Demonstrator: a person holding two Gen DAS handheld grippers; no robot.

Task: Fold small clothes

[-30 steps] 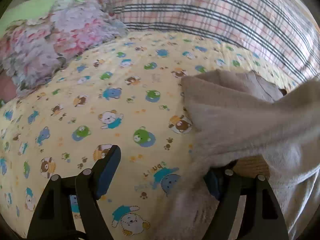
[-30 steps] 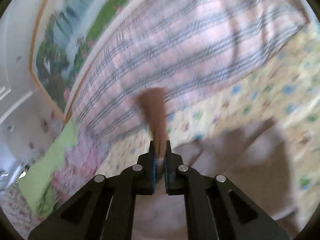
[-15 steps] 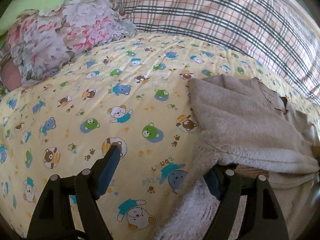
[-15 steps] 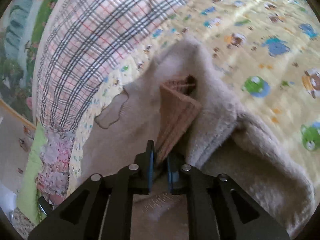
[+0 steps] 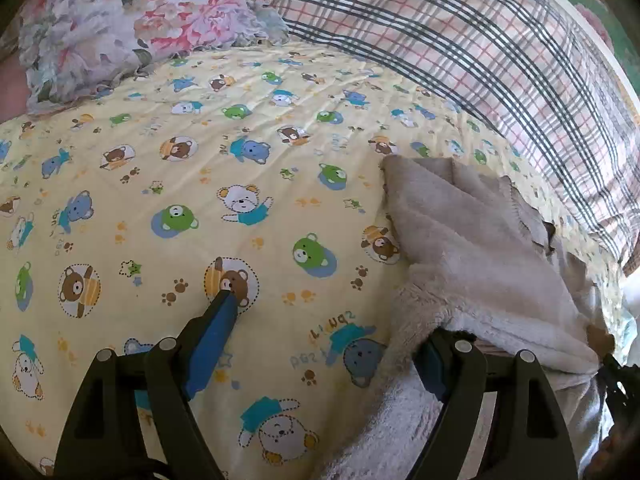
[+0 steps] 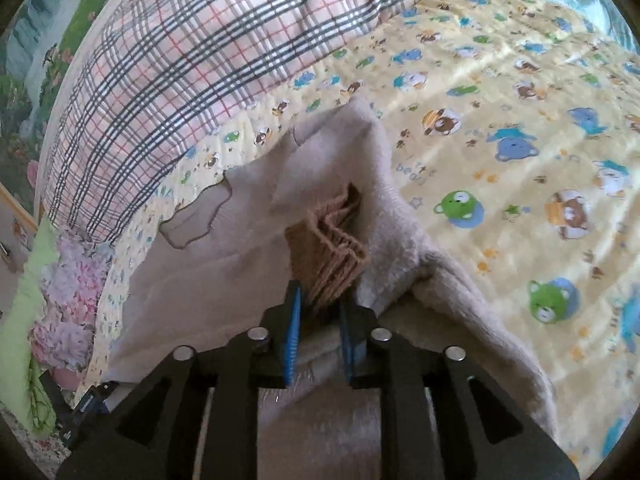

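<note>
Beige fleece garment [image 6: 224, 264] lying folded on bear-print bed sheet [image 5: 240, 184] near plaid pillow [image 5: 460, 48], right tool [image 6: 320, 312] jaws just opening, brown ribbed cuff [image 6: 332, 248] loose between them, left tool [image 5: 324, 344] spread wide, right finger under fleece edge.

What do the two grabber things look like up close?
Both look alike. The left gripper and the right gripper each have two black plastic jaws built from flat link bars with triangle-shaped cut-outs. Round silver pins join the bars. Bright blue pads line the inner faces. No cables, markings, hands or sleeves show.
</note>
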